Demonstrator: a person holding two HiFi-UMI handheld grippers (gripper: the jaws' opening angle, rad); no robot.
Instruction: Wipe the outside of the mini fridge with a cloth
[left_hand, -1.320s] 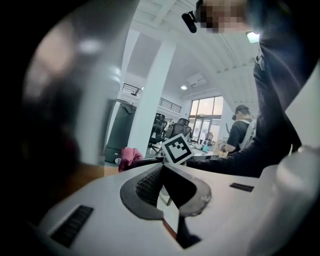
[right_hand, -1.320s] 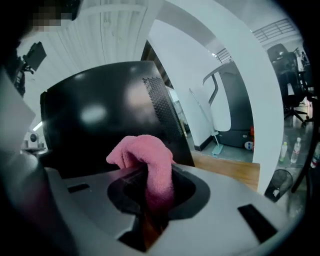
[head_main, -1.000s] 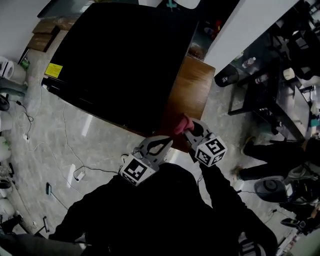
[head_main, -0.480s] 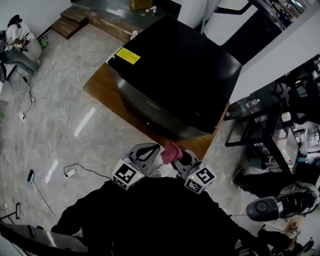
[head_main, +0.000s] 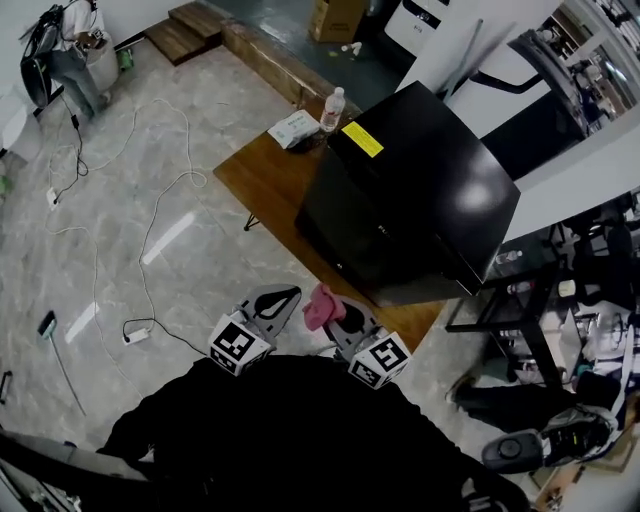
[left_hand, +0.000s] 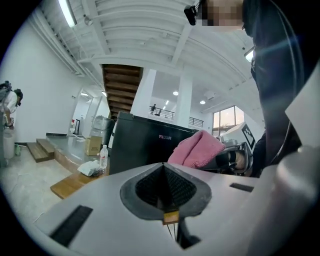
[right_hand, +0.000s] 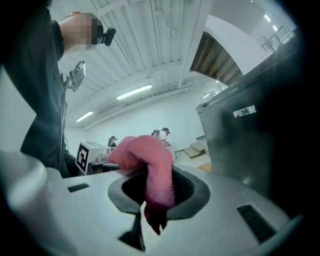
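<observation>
The black mini fridge (head_main: 415, 195) stands on a low wooden table (head_main: 265, 175), with a yellow label on its top; it also shows in the left gripper view (left_hand: 145, 147) and fills the right side of the right gripper view (right_hand: 260, 130). A pink cloth (head_main: 322, 305) is pinched in my right gripper (head_main: 335, 315), whose jaws are shut on it (right_hand: 150, 165). The cloth hangs short of the fridge front, near the floor side. My left gripper (head_main: 272, 303) is beside it, jaws shut with nothing between them (left_hand: 165, 187). The cloth (left_hand: 197, 149) shows to its right.
A water bottle (head_main: 331, 109) and a white packet (head_main: 293, 129) lie on the table behind the fridge. Cables (head_main: 150, 230) trail over the marble floor at left. A dark rack (head_main: 540, 290) stands right of the fridge. A person (head_main: 70, 50) is at far left.
The view has swung and pulled back: the fridge now sits farther away and to the upper right, with more table showing. Both grippers stay close together, the right one still holding the cloth.
</observation>
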